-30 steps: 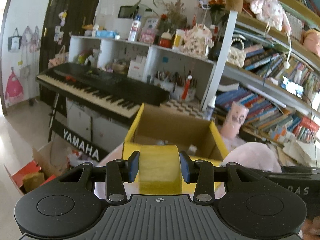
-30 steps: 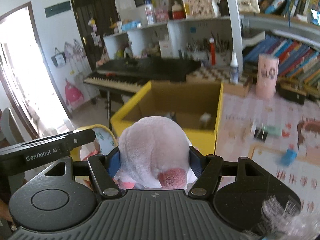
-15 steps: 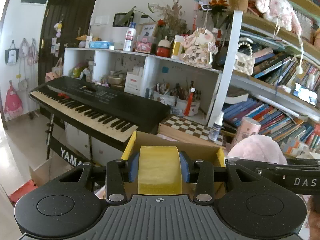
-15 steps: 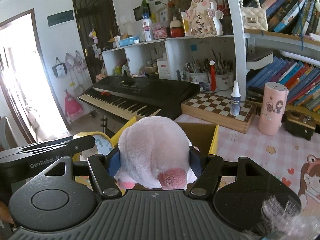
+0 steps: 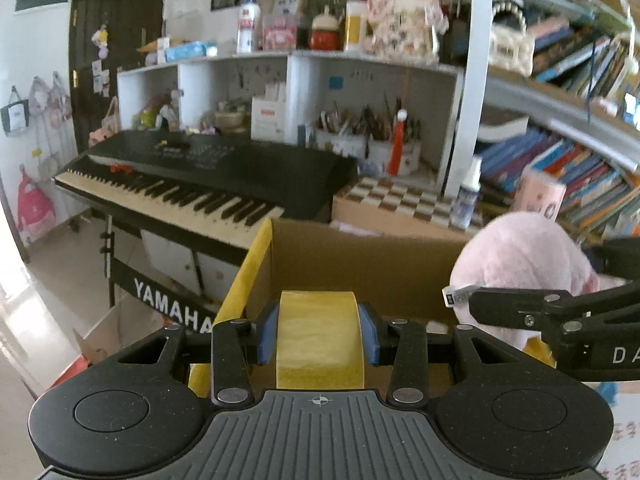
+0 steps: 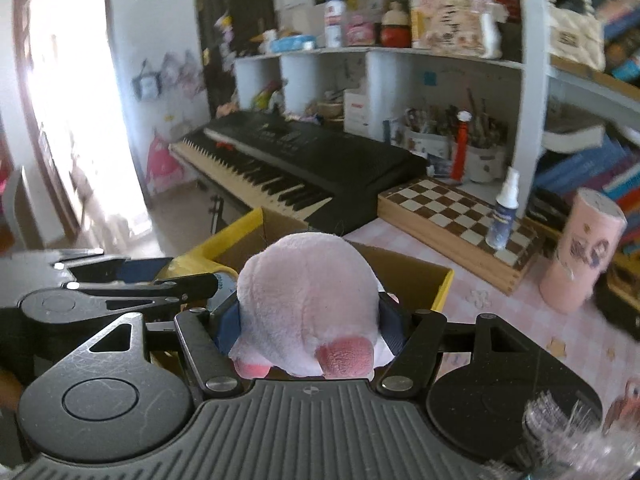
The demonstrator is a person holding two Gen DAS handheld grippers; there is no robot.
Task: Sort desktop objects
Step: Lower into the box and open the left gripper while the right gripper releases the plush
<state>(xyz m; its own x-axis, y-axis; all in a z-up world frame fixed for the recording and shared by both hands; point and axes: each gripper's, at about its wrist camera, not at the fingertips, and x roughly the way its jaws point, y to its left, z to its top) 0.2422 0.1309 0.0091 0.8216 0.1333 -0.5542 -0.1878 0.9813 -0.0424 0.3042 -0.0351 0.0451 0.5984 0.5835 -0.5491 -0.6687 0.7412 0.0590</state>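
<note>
Left wrist view: left gripper [image 5: 319, 334] clamped by its blue pads [image 5: 267, 334] on a yellow roll of tape [image 5: 320, 340], held above the near left part of the cardboard box [image 5: 360, 264], an open carton with yellow-taped rims. "YAMAHA" readable in white on the front panel of the black keyboard [image 5: 208, 184] beyond the box's left edge. "DA" visible on the black body of the other tool at the right edge, beside the pink plush toy [image 5: 520, 256]. A small label on that tool too blurred to read. Behind the box, a chessboard [image 5: 404, 204] with a spray bottle [image 5: 466, 196] on it; white cubby shelves [image 5: 280, 80] and rows of books further back.

Right wrist view: right gripper [image 6: 308, 320] closed on the pink plush toy [image 6: 308, 300], squeezed between both pads above the box's [image 6: 444, 284] near side. Left tool [image 6: 120, 292] just beside it, at the left. Box set at the left edge of a pink checked tabletop [image 6: 504, 312]; pink cylindrical container [image 6: 580, 256] standing near the far right, its print illegible. Bright doorway at the room's left.
</note>
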